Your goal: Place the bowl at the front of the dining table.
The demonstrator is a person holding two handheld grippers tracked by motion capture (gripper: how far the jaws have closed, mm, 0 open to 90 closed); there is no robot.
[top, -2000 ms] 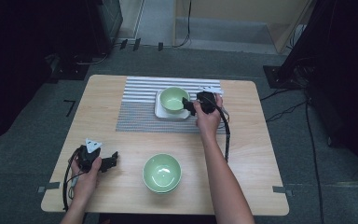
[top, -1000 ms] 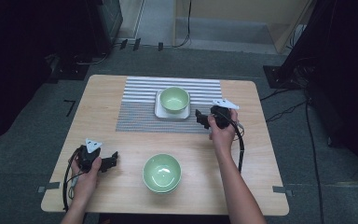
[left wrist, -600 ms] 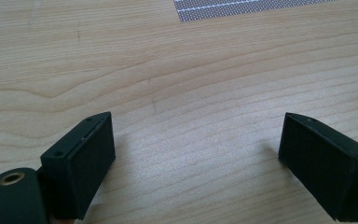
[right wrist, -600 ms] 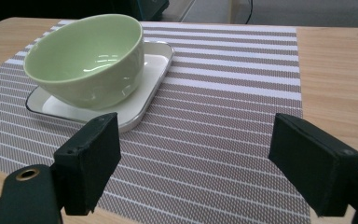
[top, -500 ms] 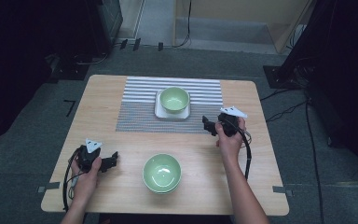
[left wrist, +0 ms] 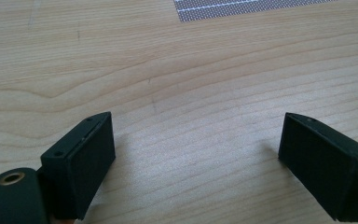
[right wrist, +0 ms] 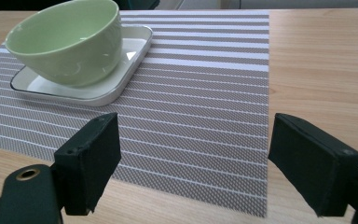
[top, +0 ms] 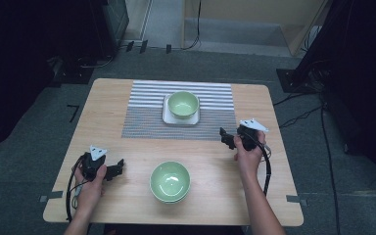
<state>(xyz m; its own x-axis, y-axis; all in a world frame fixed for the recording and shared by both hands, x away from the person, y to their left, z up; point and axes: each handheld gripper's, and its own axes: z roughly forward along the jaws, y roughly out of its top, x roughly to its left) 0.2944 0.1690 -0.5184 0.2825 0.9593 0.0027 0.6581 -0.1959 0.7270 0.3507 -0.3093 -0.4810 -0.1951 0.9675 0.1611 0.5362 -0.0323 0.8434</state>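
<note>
High view, from the left: my left gripper point(top: 117, 168) rests low on the bare wooden table point(top: 127, 152), jaws spread wide and holding nothing; a green bowl point(top: 170, 181) sits just to its right near the front edge; another green bowl point(top: 183, 104) stands on a white plate point(top: 166, 117) on the striped mat point(top: 142, 117); my right gripper point(top: 224, 138) hangs by the mat's right corner, jaws spread, well apart from that bowl.

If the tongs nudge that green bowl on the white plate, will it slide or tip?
The green bowl looks glazed and rigid, so it would probably slide. It already sits tilted on the white plate, so it may rock. Likely breakable if dropped.
</note>
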